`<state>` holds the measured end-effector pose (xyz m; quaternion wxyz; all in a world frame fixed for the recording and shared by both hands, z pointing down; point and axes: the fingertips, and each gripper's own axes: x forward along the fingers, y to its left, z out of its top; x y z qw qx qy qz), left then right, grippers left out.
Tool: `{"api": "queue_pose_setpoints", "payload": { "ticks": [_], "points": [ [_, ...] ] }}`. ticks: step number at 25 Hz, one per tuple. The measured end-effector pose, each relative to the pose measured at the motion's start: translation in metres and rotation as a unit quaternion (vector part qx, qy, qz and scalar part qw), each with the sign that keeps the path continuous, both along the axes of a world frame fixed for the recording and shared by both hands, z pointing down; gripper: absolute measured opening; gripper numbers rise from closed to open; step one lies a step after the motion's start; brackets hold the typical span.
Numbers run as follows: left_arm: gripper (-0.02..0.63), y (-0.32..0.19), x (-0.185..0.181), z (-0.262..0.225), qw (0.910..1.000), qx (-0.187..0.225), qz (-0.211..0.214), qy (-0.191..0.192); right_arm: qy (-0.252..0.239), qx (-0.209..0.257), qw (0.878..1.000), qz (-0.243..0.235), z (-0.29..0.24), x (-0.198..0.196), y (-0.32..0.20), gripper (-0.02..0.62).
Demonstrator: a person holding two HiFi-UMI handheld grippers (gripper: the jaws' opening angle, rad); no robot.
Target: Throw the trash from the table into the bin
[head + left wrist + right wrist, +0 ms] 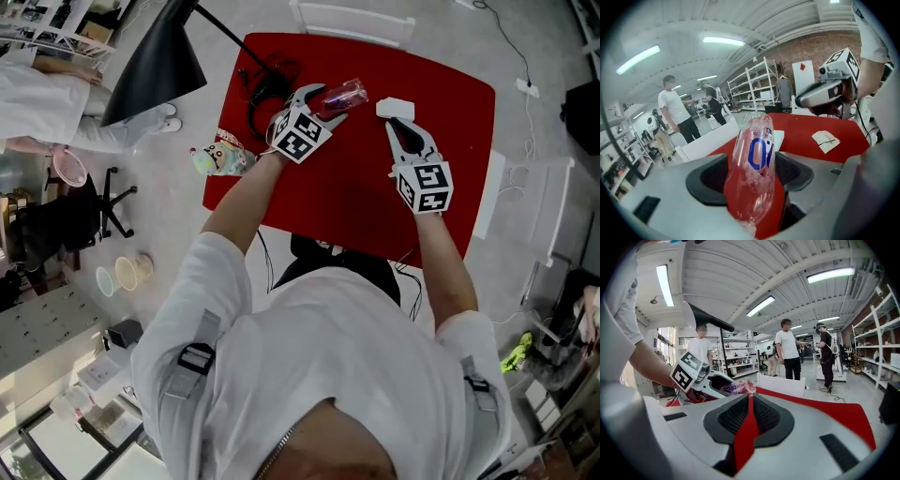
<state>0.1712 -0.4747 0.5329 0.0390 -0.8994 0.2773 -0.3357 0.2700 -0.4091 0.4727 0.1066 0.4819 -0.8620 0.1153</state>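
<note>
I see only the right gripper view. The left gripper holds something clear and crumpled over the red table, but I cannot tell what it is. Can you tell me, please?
Observer: It is a clear plastic bottle with blue print, clamped between the jaws of the left gripper.
Operator: Is there any trash near my right gripper?
Observer: Yes. The head view shows a white piece of paper lying on the table, just ahead of the tips of the right gripper.
Operator: Anything else?
Observer: A colourful packet sits at the table's near left edge; I cannot tell whether it is on the table or beside it.
</note>
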Motion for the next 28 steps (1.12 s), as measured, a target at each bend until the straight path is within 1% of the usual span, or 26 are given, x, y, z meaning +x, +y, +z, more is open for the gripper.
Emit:
{"api": "queue_pose_setpoints", "payload": {
  "ticks": [7, 10, 16, 21, 28],
  "points": [
    [0.322, 0.049, -0.018, -0.044, 0.9969, 0.022, -0.007, 0.076, 0.005, 0.016, 1.000, 0.014, -0.017, -0.020, 0.031, 0.036],
    [0.322, 0.074, -0.028, -0.064, 0.9949, 0.024, -0.012, 0.097, 0.009, 0.021, 1.000, 0.017, -0.023, -0.033, 0.048, 0.035],
    [0.322, 0.129, -0.051, -0.091, 0.9907, 0.035, 0.000, 0.131, 0.016, 0.030, 0.999, 0.022, -0.033, -0.063, 0.086, 0.035],
    [0.322, 0.172, -0.090, -0.114, 0.9869, 0.052, 0.005, 0.152, 0.017, 0.041, 0.999, 0.017, -0.043, -0.107, 0.116, 0.035],
    [0.322, 0.238, -0.166, -0.124, 0.9832, 0.063, -0.006, 0.171, 0.021, 0.049, 0.999, 0.002, -0.047, -0.184, 0.170, 0.035]
  ]
}}
